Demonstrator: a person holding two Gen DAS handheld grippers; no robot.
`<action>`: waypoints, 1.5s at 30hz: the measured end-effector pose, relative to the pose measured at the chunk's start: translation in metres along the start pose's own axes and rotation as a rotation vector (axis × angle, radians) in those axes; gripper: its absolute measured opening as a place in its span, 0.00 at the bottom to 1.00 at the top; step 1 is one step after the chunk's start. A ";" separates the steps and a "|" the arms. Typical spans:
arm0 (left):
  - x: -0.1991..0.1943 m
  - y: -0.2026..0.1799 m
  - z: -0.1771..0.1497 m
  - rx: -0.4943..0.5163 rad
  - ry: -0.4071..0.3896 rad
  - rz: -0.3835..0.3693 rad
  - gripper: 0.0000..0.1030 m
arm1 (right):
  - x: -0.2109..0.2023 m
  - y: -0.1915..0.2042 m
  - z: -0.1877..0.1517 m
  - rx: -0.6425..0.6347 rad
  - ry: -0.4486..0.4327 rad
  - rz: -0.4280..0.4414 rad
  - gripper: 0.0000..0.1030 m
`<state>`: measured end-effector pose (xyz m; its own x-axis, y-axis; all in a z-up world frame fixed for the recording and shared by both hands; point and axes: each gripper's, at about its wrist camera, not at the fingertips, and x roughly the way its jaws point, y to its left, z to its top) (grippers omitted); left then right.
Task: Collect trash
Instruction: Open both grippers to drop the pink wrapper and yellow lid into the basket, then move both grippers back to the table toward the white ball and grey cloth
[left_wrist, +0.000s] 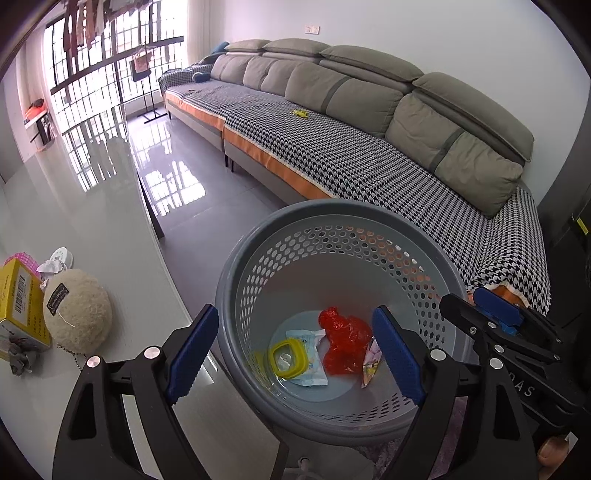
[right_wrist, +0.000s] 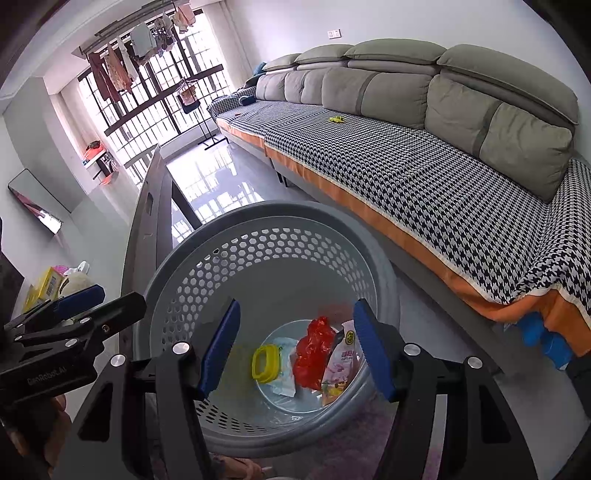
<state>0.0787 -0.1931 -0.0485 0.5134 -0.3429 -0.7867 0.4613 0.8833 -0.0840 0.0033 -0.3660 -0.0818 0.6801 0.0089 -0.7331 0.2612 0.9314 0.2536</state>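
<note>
A grey perforated trash basket (left_wrist: 236, 266) stands on the floor beside the table; it also shows in the right wrist view (right_wrist: 177, 266). Inside lie a red plastic bag (left_wrist: 343, 341) (right_wrist: 314, 350), a wet-wipe pack with a yellow lid (left_wrist: 291, 356) (right_wrist: 266, 363) and a snack wrapper (left_wrist: 370, 363) (right_wrist: 341, 363). My left gripper (left_wrist: 295, 350) is open and empty above the basket. My right gripper (right_wrist: 293, 347) is open and empty above it too. Each gripper shows at the edge of the other's view.
On the grey table (left_wrist: 92, 229) at the left lie a yellow box (left_wrist: 22, 299), a fluffy round pouch (left_wrist: 77, 310) and crumpled paper (left_wrist: 50, 266). A long sofa (left_wrist: 351, 147) with a houndstooth cover runs along the wall, a small yellow item (left_wrist: 300, 113) on it.
</note>
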 end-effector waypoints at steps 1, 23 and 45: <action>-0.001 0.001 0.000 -0.002 -0.002 0.000 0.81 | -0.001 0.000 0.000 0.001 0.000 0.000 0.59; -0.034 0.014 -0.011 -0.027 -0.082 0.055 0.89 | -0.016 0.018 -0.005 -0.023 -0.003 -0.008 0.62; -0.089 0.135 -0.052 -0.217 -0.142 0.256 0.93 | -0.005 0.140 -0.015 -0.210 -0.005 0.136 0.67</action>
<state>0.0575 -0.0271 -0.0210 0.6946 -0.1297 -0.7076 0.1486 0.9883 -0.0352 0.0266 -0.2299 -0.0518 0.7030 0.1380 -0.6976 0.0190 0.9770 0.2125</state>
